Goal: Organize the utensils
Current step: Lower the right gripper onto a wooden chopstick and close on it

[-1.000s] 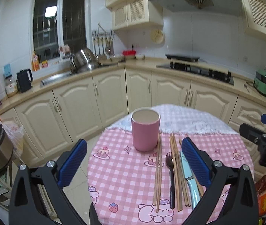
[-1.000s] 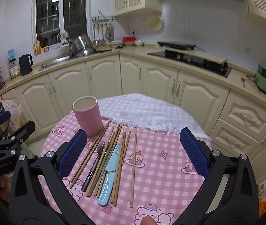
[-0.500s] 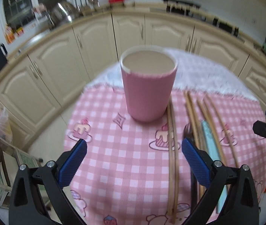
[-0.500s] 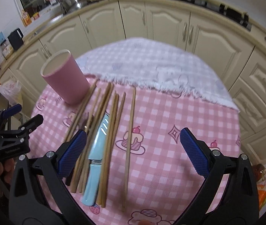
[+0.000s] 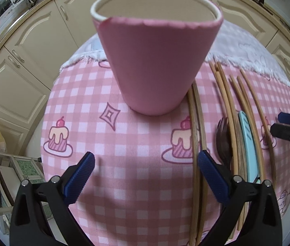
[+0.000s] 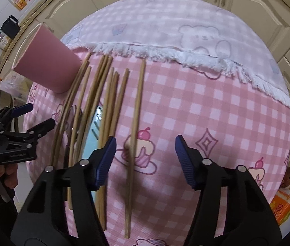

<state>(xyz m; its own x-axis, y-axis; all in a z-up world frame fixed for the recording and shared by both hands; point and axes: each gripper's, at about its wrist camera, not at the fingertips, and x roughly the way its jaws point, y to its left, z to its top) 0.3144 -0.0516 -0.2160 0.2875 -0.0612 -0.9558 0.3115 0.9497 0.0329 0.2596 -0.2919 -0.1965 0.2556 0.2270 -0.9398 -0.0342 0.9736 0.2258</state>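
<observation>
Desk: your round desk (image 6: 216, 106) wears a pink checked cloth with cake prints, and a white fringed cloth (image 6: 165, 28) overlaps its far part.
Cup: the pink cup (image 5: 155, 61) stands upright on the pink cloth, straight ahead of your left hand-held gripper and near the fringe; its mouth is open and nothing shows inside.
Left hand-held gripper: your left hand-held gripper (image 5: 145, 176) is spread wide, holding nothing, low over the cloth just short of the cup; its right finger lies over the nearest chopsticks.
Right hand-held gripper: your right hand-held gripper (image 6: 146, 161) is also spread and holds nothing; the lone chopstick runs between its fingers, nearer the left one.
Chopsticks: the bundle of wooden chopsticks (image 6: 104, 94) lies in rough parallel lines right of the cup, the nearest pair touching or almost touching its base.
Lone chopstick: one chopstick (image 6: 135, 123) lies apart, on the right of the bundle.
Knife: a light blue knife (image 5: 247, 143) lies among the chopsticks.
Fork: a dark fork (image 5: 222, 137) lies just left of the knife, tines toward the cup.
</observation>
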